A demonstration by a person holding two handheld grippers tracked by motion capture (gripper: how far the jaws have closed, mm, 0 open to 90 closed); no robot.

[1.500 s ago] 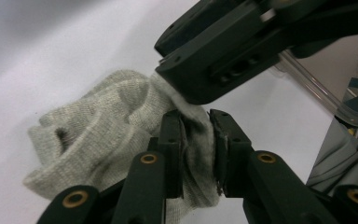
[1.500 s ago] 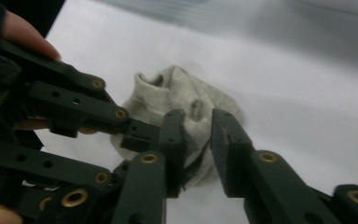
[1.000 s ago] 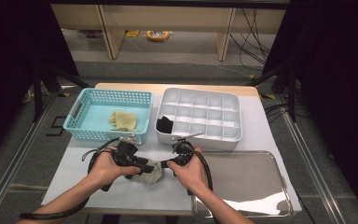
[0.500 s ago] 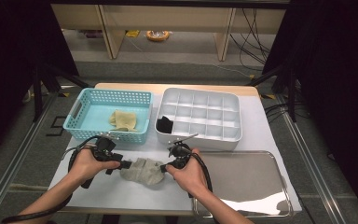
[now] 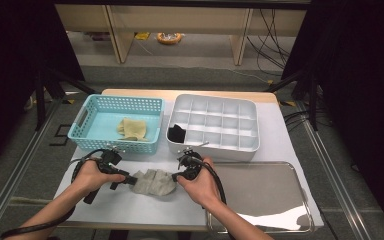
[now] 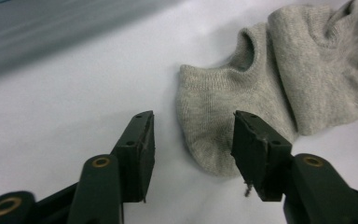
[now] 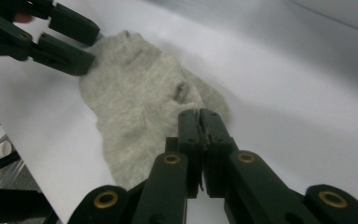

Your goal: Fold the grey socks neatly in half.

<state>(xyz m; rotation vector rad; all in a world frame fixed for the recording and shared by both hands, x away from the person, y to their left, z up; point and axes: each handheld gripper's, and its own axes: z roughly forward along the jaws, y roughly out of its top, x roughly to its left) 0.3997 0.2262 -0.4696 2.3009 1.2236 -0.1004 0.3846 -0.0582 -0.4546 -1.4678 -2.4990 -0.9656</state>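
- The white table (image 5: pixel 130 212) serves as the work surface; its near middle is kept free, evidently so that a garment can be spread flat between the two hands.
- A steel tray (image 5: pixel 260 192) lies at the near right corner with nothing on it, within reach of the right hand, probably as a set-down place.
- The white divided box (image 5: pixel 215 127) stands at the far right. One near-left cell holds a dark rolled item (image 5: pixel 177 133), which suggests finished socks go into cells one by one.
- The turquoise basket (image 5: pixel 87 120) stands at the far left and holds a beige sock (image 5: pixel 132 129), apparently the stock waiting to be handled.
- The grey sock (image 5: pixel 152 181) lies flat on the table near its front edge, between the two grippers, crumpled in loose folds.
- The right gripper (image 7: pixel 199 116) is clenched on the sock's right end; the jaws meet with cloth pinched between them, anchoring that end.
- The left gripper (image 6: pixel 193 137) is released: its jaws stand apart, straddling the sock's rounded left end without pressing on it. They have just been closing somewhat, the cloth lying between them but not yet nipped. In the inspector's judgement it is lining up to seize this end, so the sock can be stretched or folded.
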